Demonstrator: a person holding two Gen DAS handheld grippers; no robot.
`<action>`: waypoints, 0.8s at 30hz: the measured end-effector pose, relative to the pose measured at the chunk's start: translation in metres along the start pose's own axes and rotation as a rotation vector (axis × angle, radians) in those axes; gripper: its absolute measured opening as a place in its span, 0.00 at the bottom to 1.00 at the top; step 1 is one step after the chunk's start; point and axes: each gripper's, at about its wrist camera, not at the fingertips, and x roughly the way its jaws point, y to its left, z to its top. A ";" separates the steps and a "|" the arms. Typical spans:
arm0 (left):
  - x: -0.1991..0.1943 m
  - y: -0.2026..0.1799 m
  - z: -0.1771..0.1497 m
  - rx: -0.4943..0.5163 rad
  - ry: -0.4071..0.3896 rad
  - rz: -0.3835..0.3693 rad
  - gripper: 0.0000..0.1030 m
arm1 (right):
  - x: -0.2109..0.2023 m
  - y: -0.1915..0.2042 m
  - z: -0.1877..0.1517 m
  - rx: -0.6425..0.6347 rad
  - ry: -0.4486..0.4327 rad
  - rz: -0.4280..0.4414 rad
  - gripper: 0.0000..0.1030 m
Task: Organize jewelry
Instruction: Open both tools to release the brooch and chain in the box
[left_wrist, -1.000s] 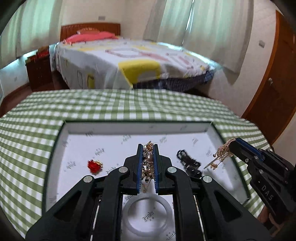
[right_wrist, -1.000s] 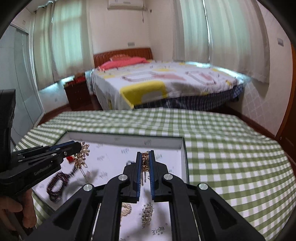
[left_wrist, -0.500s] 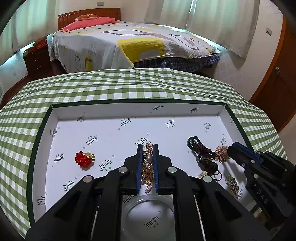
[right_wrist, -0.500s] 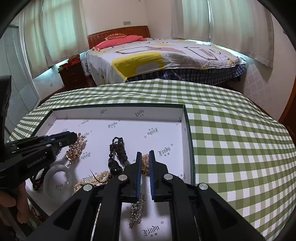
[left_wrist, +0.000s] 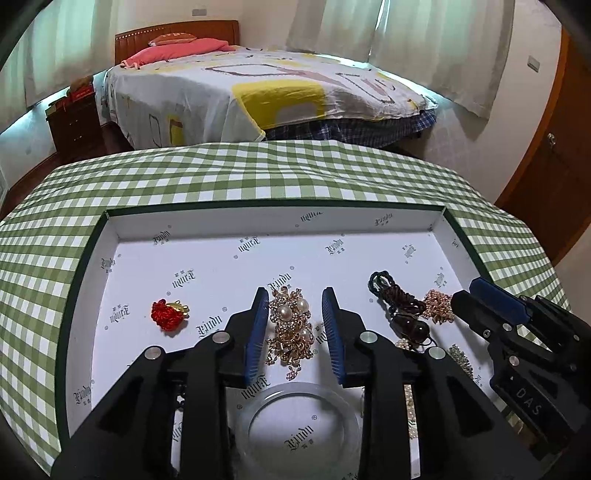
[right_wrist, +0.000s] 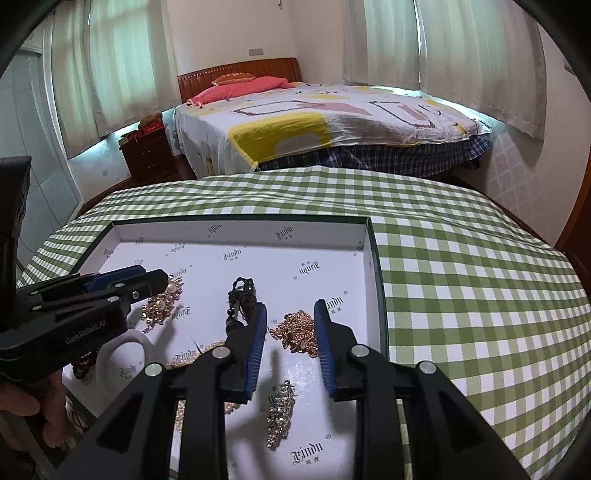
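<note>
Nearest the left wrist camera, a clear glassy bangle (left_wrist: 303, 419) lies flat on the white printed floor of the box (left_wrist: 258, 221), a shallow rectangular tray with dark green outer walls. The left gripper (left_wrist: 295, 314) has just been opening; its ribbed blue pads now stand apart on either side of a gold filigree brooch with pearls (left_wrist: 291, 325), which rests on the box floor, not pressed by either pad. To the left of it lies a red knotted ornament with a gold clasp (left_wrist: 168, 314).

In the right wrist view, a small rhinestone piece (right_wrist: 280, 410) lies closest to the camera. The right gripper (right_wrist: 290, 332) has likewise just been opening; between its parted pads a heap of fine gold chain (right_wrist: 299, 328) sits loose on the box floor near the right wall. Just left of that lies a dark braided cord with dark beads (right_wrist: 240, 295). A person's hand (right_wrist: 22, 402) shows at the lower left edge.

The box stands on a green-and-white checked tablecloth (right_wrist: 461, 277). Beyond is a bed (right_wrist: 332, 114) with a patterned coverlet.
</note>
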 end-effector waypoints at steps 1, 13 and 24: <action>-0.004 0.000 0.000 -0.002 -0.009 -0.005 0.30 | -0.002 -0.001 0.000 0.000 -0.004 0.000 0.29; -0.080 -0.002 -0.008 0.005 -0.212 -0.003 0.54 | -0.041 0.007 0.001 -0.010 -0.079 -0.004 0.34; -0.130 0.007 -0.033 -0.043 -0.299 0.023 0.55 | -0.085 0.022 -0.006 -0.024 -0.167 -0.031 0.35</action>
